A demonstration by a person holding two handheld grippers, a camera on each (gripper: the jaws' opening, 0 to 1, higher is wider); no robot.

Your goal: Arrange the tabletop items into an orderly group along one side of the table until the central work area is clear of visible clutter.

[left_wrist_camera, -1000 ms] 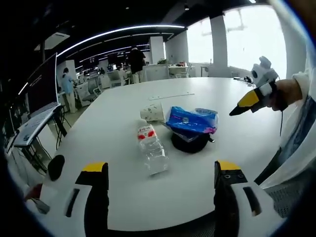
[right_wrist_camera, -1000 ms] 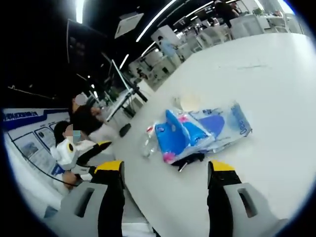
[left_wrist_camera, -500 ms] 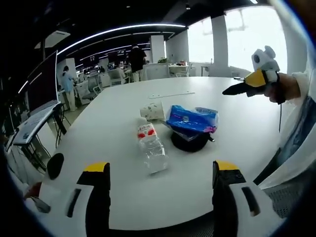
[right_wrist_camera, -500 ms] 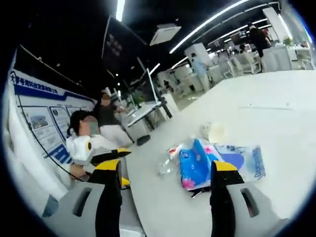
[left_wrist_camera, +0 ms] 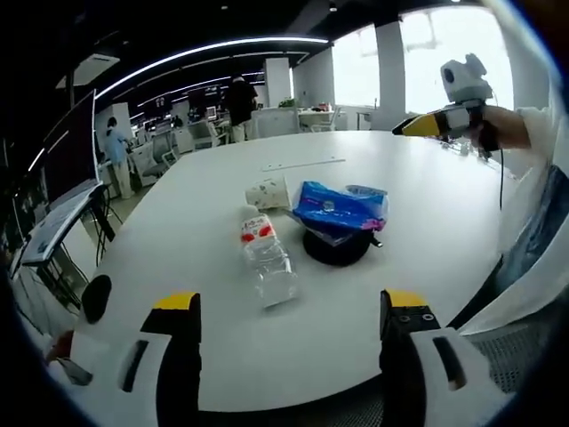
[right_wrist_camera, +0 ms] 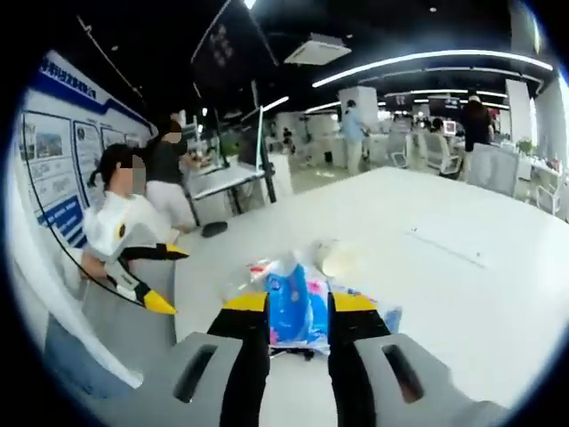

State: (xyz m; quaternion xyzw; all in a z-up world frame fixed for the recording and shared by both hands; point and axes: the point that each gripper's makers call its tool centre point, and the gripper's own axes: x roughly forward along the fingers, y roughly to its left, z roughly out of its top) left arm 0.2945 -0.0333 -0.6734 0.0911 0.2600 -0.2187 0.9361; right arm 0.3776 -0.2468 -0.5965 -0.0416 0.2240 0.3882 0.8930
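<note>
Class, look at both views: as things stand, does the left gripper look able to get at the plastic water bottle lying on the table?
Probably yes. The left gripper is open, and the water bottle lies on its side straight ahead, with bare white table between. The blue tissue pack sits off to one side, apart from the bottle.

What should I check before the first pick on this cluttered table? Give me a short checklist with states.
1. Left gripper open, nothing between its jaws: ok.
2. Right gripper jaws narrowed; whether they grip anything: cannot tell.
3. Right gripper raised off the white table, in the left gripper view: ok.
4. Water bottle lying on its side, may roll: not ok.
5. Blue tissue pack resting on the black round object, stacked: not ok.
6. Paper cup tipped over: not ok.
</note>
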